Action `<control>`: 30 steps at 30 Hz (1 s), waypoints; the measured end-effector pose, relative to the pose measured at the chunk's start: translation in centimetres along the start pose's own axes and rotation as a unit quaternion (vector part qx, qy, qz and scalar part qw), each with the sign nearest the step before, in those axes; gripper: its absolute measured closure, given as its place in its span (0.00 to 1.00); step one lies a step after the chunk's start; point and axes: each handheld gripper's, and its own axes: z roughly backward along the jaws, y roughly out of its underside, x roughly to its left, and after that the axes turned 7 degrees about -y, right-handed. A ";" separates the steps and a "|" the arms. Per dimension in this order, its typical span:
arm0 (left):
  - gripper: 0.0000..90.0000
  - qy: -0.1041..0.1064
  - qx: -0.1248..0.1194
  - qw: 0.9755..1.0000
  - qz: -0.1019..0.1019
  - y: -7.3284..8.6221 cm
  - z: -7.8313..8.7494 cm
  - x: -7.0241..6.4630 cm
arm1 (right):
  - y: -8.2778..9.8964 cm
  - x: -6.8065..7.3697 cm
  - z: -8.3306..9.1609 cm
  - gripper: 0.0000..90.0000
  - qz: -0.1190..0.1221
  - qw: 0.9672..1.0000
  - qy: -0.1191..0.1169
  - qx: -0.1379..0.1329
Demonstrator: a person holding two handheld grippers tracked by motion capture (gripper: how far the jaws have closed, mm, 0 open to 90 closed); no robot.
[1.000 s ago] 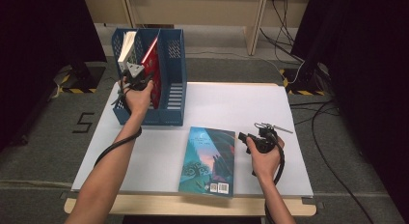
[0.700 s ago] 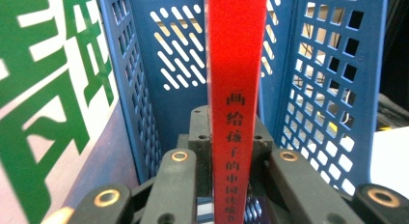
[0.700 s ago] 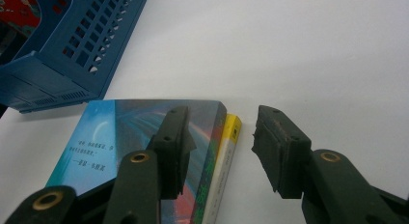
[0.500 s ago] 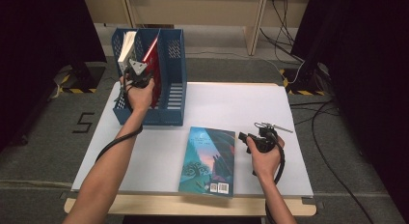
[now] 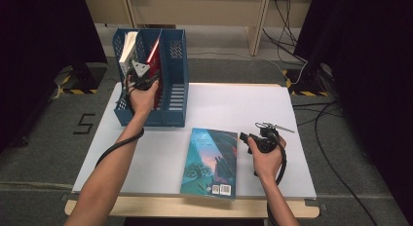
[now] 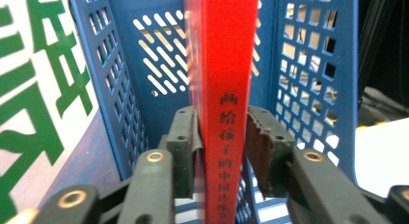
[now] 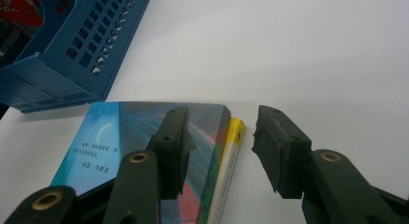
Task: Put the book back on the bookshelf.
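Nearest, the right hand-held gripper (image 5: 242, 139) hovers at the top right corner of the teal book (image 5: 211, 160), which lies flat on the white tabletop (image 5: 253, 109); in the right gripper view its jaws stand well apart over that corner, touching nothing (image 7: 219, 147). Farther off, the left hand-held gripper (image 6: 223, 137) sits at the middle slot of the blue file rack (image 5: 173, 65), and its jaws have just been opening: the red book (image 6: 224, 64) stands upright between them, with a gap showing at the right pad. By my judgement the red book is now filed and released, leaving the teal one to go next. Compared with half a second earlier, neither hand nor either book has visibly shifted
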 end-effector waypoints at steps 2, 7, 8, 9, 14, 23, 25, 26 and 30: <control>0.64 0.008 -0.003 1.000 0.005 -0.1 0.4 0.0 | -0.1 0.1 0.1 0.62 0.002 1.000 0.000 0.000; 0.54 0.019 0.001 1.000 0.003 0.1 1.2 0.0 | -0.2 0.3 0.1 0.62 0.004 1.000 0.000 -0.001; 0.52 0.018 0.001 1.000 0.003 0.1 1.4 0.0 | -0.2 0.4 0.1 0.62 0.005 1.000 0.000 0.000; 0.51 0.018 0.001 1.000 0.005 0.1 1.6 0.1 | -0.3 0.5 0.1 0.62 0.005 1.000 0.000 0.001; 0.47 0.026 0.006 1.000 0.010 0.2 2.4 0.4 | -0.5 0.6 0.1 0.62 0.009 1.000 0.000 0.000; 0.43 0.037 0.011 0.999 0.027 0.4 3.8 1.0 | -1.0 0.9 0.0 0.59 0.010 1.000 0.000 0.008; 0.43 0.039 0.011 0.999 0.030 0.4 4.0 1.2 | -1.1 0.9 -0.1 0.57 0.021 1.000 0.003 0.021; 0.43 0.039 0.013 0.999 0.034 0.4 4.2 1.3 | -1.2 1.0 -0.2 0.56 0.026 0.999 0.010 0.025; 0.42 0.042 0.014 0.998 0.034 0.5 4.8 1.6 | -1.5 1.4 -0.4 0.48 0.046 0.998 0.028 0.020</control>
